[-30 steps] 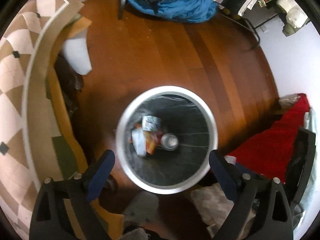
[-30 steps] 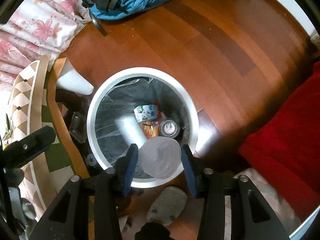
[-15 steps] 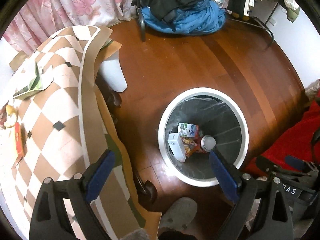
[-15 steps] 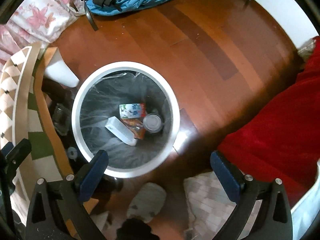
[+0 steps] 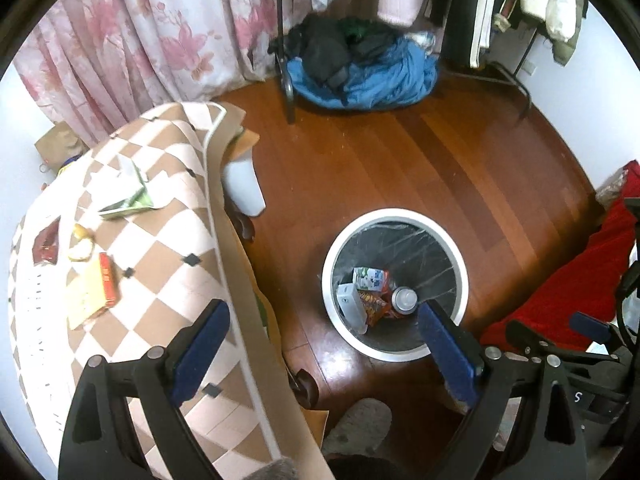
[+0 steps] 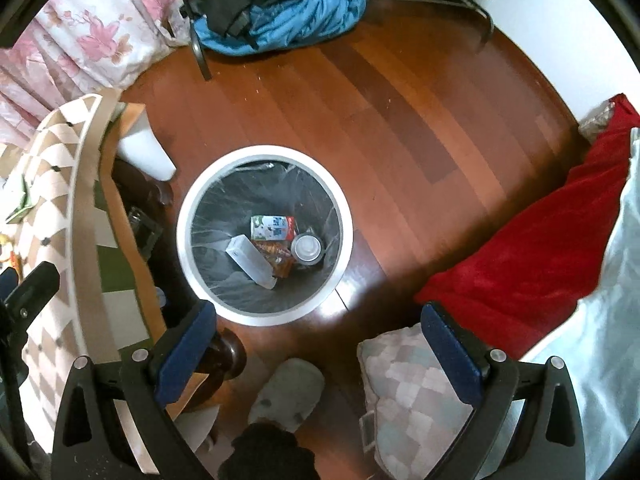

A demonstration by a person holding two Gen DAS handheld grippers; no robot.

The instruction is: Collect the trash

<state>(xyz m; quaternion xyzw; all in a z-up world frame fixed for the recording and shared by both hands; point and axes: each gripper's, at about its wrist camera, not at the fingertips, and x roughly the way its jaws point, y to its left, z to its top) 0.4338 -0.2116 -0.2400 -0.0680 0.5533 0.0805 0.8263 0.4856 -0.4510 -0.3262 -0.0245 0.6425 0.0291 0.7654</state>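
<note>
I have the floor (image 6: 360, 112) filling most of both views, with the table (image 5: 168, 264) under its checked cloth off to my left. The bin (image 6: 265, 152) stands on the floor just beside the table, upright and mouth up, placed, I judge, so that rubbish lifted off the table needs only a short carry.

Trash still on the table: a crumpled green-and-white wrapper (image 5: 126, 196), a flat yellow-and-red packet (image 5: 94, 294) whose long axis runs roughly along the table's length, a dark red packet (image 5: 46, 242) and some small yellow scraps (image 5: 80, 240). These are well apart from the bin.

In the bin, on the liner, lie a clear plastic container (image 6: 251, 261) with its long axis slanting from upper left to lower right in the right view, a milk carton (image 6: 273, 227) on its side, a snack wrapper (image 6: 278, 260) and a can (image 6: 306, 247) standing end-up, all touching.

My left tool (image 5: 322, 348) is spread wide and carries nothing, aimed between table edge and bin. My right tool (image 6: 320, 350) is also spread and carries nothing, hanging above the bin's near rim. I judge the next reach goes to the table.
</note>
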